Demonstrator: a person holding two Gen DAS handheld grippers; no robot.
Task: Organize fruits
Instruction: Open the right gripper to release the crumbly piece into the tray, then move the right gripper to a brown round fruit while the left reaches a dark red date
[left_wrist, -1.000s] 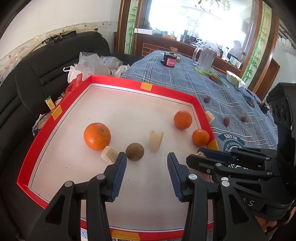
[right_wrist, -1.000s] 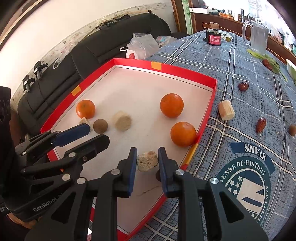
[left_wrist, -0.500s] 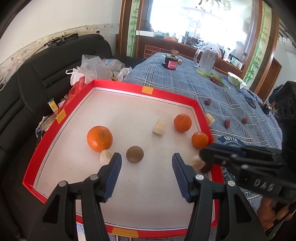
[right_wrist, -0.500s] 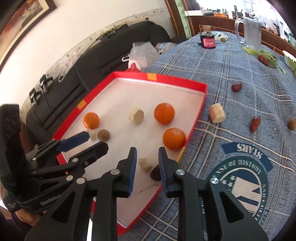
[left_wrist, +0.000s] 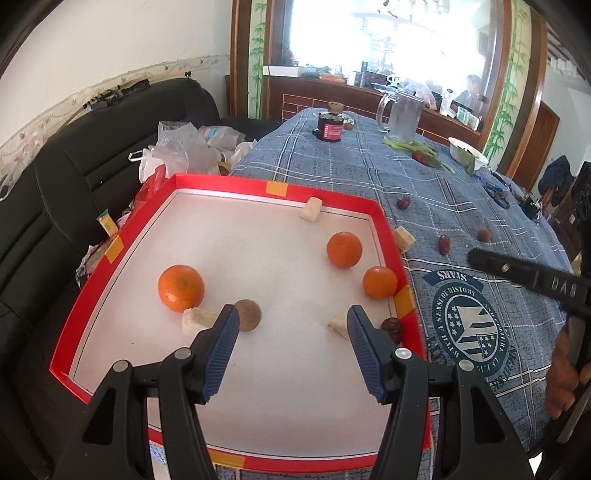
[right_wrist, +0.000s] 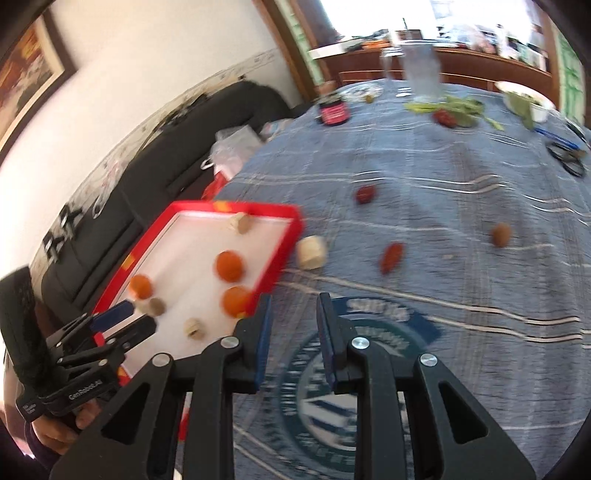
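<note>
Dropped a pale chunk (left_wrist: 337, 325) and dark date (left_wrist: 391, 329) near the red tray (left_wrist: 332, 197) right edge; right gripper (right_wrist: 293, 325) released, empty, swung out over the tablecloth (right_wrist: 461, 184); left gripper (left_wrist: 290, 345) spread wide, idle.

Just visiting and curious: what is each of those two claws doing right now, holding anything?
Left gripper: open, empty, over the red tray.
Right gripper: open, empty, over the tablecloth.

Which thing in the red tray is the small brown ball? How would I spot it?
Find the red tray on the blue cloth. Near its front left sits the largest orange; the brown ball lies just right of it, round, dull and smaller than every orange.
</note>
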